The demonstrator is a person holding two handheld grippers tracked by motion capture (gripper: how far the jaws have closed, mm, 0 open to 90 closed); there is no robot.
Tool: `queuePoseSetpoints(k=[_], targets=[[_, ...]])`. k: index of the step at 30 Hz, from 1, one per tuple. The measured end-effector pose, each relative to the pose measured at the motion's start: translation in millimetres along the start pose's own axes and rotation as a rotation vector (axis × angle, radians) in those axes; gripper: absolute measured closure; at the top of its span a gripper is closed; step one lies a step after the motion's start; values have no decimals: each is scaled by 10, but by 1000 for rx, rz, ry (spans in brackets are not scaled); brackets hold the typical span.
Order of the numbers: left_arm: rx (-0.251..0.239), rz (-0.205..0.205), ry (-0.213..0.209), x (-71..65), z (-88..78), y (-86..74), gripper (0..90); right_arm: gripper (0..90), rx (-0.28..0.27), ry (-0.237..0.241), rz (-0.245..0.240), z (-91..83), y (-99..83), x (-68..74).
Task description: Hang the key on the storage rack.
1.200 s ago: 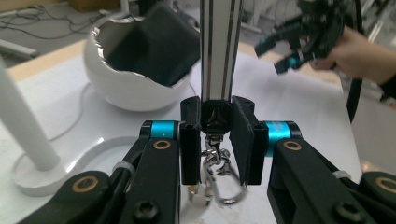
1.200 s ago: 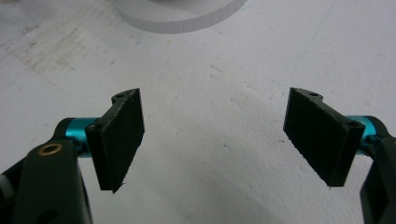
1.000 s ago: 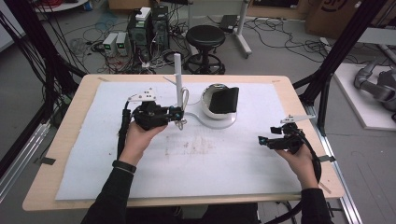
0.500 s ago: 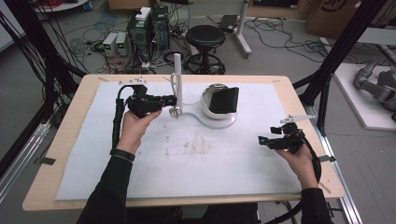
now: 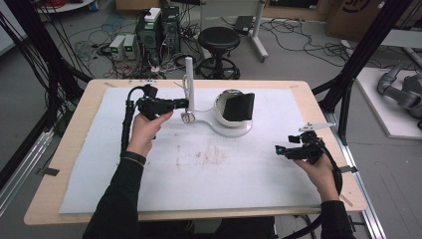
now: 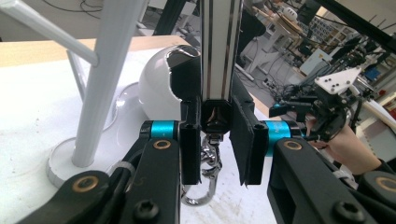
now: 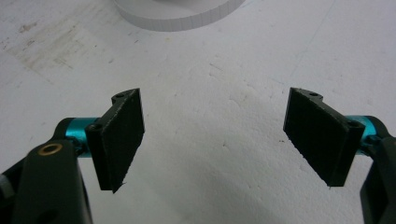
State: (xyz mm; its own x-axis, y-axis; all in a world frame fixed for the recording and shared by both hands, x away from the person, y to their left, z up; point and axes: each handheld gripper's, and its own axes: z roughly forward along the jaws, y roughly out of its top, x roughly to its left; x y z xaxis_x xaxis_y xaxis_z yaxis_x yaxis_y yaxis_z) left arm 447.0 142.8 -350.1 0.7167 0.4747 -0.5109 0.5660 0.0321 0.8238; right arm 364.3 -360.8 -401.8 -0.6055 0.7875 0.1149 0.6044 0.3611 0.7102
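On the white mat (image 5: 249,174) covering the wooden table (image 5: 69,149), the left gripper (image 5: 181,103) points toward the white stand (image 5: 189,79), its tip just beside the upright post, with a small metal keyring (image 5: 187,118) hanging below it. Right of the post sits a white dome holder (image 5: 226,112) with a black pad (image 5: 239,107). The right gripper (image 5: 279,149) rests well apart near the mat's right edge.

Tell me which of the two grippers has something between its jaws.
The left gripper, by the white stand: its jaws clamp a small black fob with a keyring chain hanging below. The right gripper hangs wide open over bare white mat.
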Motion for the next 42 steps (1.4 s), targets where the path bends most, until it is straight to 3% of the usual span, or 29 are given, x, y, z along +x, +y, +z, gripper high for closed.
queuePoseSetpoints(k=[6, 11, 16, 18, 21, 22, 26, 29, 30, 31, 34, 35, 38, 42], targets=[[-38, -48, -21, 113, 30, -8, 737, 208, 0, 0, 0, 4, -2, -3], [-27, -52, -17, 144, 43, -23, 737, 208, 1, 0, 1, 4, -4, -8], [0, -2, 51, 81, 31, -16, 718, 208, -2, 1, 2, -1, -6, -12], [15, 26, 87, 51, 4, -20, 609, 208, -4, 1, 4, -6, -6, -14], [6, 35, 99, 23, -33, -25, 571, 208, -5, 0, 3, -14, -5, -11], [15, 55, 124, -9, -65, -24, 546, 208, -4, -1, 2, -15, -4, -11], [44, 85, 148, -86, -110, -25, 492, 208, -7, 0, -2, -13, 0, -7], [52, 137, 175, -191, -156, -56, 481, 208, -7, -2, -2, -16, 3, -6], [74, 171, 198, -257, -177, -91, 461, 208, -7, -1, -2, -17, 3, -3], [74, 171, 198, -257, -177, -91, 454, 208, -8, -3, -2, -18, 4, 0], [124, 235, 241, -403, -211, -197, 441, 208, -9, -2, -4, -23, 6, 5], [124, 235, 241, -403, -211, -197, 433, 208, -9, -2, -4, -23, 6, 5], [177, 304, 261, -567, -249, -323, 419, 208, -9, 1, -13, -27, 17, 21], [219, 352, 271, -690, -273, -417, 400, 208, -8, -1, -15, -33, 28, 39]])
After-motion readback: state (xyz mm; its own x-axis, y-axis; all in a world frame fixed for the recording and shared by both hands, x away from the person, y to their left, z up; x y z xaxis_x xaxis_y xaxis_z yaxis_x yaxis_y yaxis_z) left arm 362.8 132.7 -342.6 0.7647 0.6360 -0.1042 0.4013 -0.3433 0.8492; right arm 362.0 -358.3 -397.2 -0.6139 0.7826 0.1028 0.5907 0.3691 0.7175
